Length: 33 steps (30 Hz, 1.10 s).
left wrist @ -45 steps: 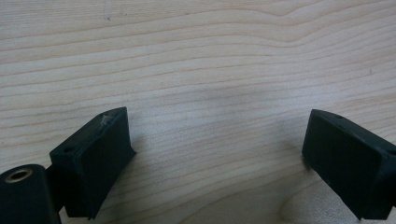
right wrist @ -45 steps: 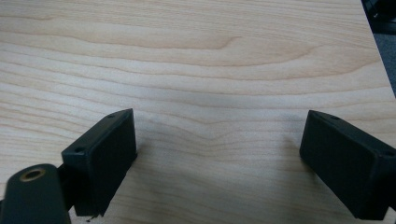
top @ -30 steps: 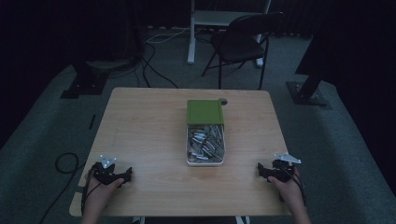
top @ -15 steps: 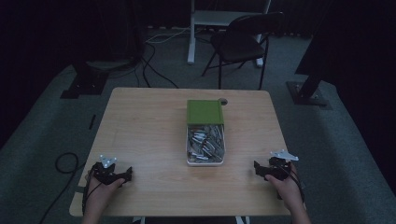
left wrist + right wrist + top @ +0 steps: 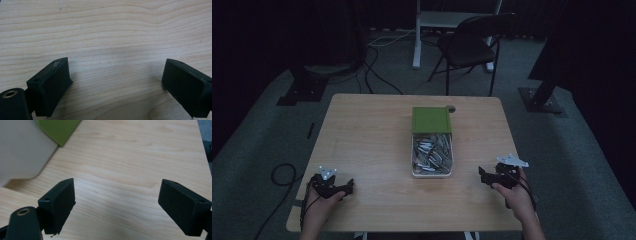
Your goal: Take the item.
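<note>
So the white box (image 5: pixel 432 172) sits around the middle of the wooden table (image 5: pixel 367 135), its green lid (image 5: pixel 431 120) slid back toward the far end, so the near part is open. Inside is a pile of small silvery metal bits (image 5: pixel 432 152); too dim to tell exactly what they are. The left gripper (image 5: pixel 343 187) is down at the near left corner, well apart from the box, jaws spread wide over bare wood in the left gripper view. The right gripper (image 5: pixel 482 175) is near the box's near right corner, jaws also spread with nothing between them; the right gripper view catches the box wall (image 5: pixel 22 152) and lid corner (image 5: pixel 58 130) at upper left.
</note>
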Tool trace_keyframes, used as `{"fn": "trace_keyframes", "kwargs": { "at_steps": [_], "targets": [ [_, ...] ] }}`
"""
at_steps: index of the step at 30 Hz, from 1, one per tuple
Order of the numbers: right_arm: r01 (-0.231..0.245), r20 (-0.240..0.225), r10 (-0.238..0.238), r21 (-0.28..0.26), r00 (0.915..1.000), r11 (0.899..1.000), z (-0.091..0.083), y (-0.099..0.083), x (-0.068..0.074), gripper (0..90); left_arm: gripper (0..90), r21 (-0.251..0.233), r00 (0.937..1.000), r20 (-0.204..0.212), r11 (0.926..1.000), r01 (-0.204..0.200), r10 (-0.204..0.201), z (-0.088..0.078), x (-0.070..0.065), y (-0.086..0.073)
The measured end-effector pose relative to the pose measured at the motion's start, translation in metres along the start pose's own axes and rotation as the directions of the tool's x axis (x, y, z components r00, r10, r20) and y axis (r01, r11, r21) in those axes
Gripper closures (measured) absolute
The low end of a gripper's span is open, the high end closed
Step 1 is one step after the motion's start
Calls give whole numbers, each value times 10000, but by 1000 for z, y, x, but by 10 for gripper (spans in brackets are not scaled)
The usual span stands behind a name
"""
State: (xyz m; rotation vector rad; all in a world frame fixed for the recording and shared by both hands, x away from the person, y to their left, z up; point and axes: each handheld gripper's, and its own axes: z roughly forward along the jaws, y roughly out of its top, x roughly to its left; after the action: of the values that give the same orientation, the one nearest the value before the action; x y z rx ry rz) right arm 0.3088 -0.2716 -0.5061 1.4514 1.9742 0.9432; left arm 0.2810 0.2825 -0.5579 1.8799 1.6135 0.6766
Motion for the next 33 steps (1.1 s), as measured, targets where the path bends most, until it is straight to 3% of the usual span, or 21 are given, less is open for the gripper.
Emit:
{"fn": "trace_keyframes", "kwargs": {
  "at_steps": [9, 16, 24, 33],
  "targets": [
    [580, -583, -606, -464, 9965, 9972, -11, 21, 21, 138, 87, -1, 10000, 0, 10000, -1, 1, 0, 0, 0],
    [968, -1243, -1079, -924, 9864, 9910, -19, 37, 42, 141, 87, 5, 10000, 3, 10000, -1, 1, 0, 0, 0],
    [1619, -1809, -1856, -1381, 9658, 9771, -26, 50, 68, 146, 87, 5, 10000, 4, 10000, -1, 1, 0, 0, 0],
    [2243, -2446, -2597, -1633, 9342, 9607, -25, 59, 94, 194, 87, 5, 10000, 5, 10000, 0, 0, 0, 0, 0]
  ]
}}
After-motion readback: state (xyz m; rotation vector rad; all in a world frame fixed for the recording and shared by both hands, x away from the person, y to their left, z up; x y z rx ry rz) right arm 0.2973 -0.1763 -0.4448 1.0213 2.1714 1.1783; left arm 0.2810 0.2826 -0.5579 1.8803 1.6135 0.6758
